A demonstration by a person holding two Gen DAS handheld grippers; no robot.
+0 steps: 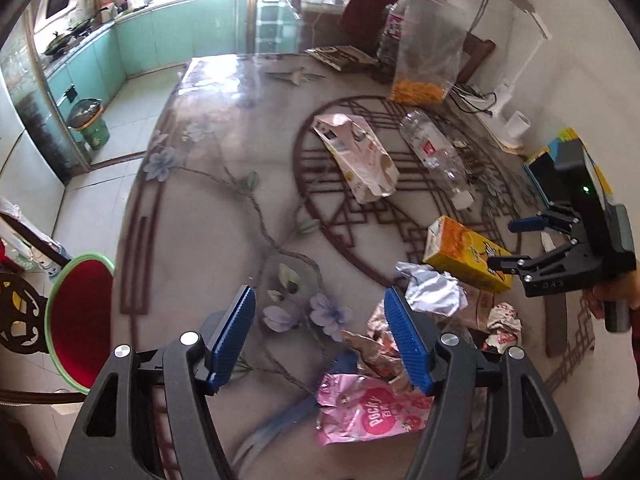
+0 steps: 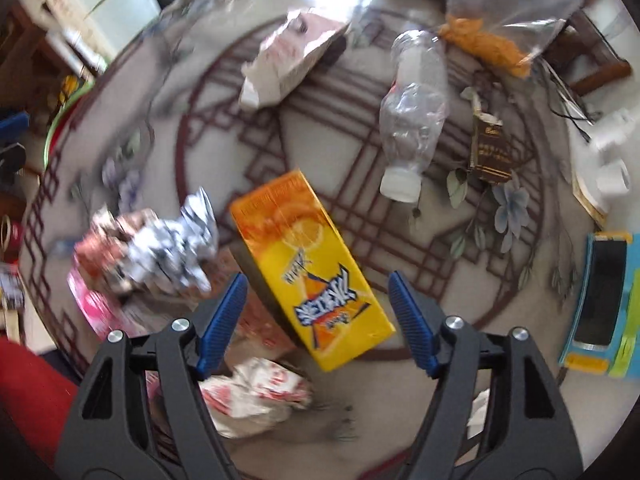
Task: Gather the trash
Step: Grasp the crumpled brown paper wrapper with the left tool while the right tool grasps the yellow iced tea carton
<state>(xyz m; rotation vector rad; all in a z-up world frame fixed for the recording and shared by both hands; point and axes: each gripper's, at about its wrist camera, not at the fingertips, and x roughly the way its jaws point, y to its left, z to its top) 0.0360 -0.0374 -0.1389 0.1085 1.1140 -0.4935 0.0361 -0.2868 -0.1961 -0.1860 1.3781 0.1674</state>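
Observation:
Trash lies on a patterned table (image 1: 208, 216). My left gripper (image 1: 322, 340) is open and empty above the table, left of a pink Pocky wrapper (image 1: 368, 412) and a crumpled silver wrapper (image 1: 434, 294). My right gripper (image 2: 316, 320) is open; the yellow juice carton (image 2: 308, 268) lies between and just ahead of its jaws, untouched as far as I can tell. The carton (image 1: 464, 258) and right gripper (image 1: 502, 246) also show in the left wrist view. A clear plastic bottle (image 2: 412, 120), a pink-white carton (image 2: 288, 56) and a crumpled red-white wrapper (image 2: 252, 396) lie around.
A plastic bag with orange snacks (image 1: 424, 48) stands at the table's far side. A blue-yellow box (image 2: 600, 304) lies at the right. A small dark packet (image 2: 490, 152) lies by the bottle. A red basin (image 1: 80, 320) sits left of the table.

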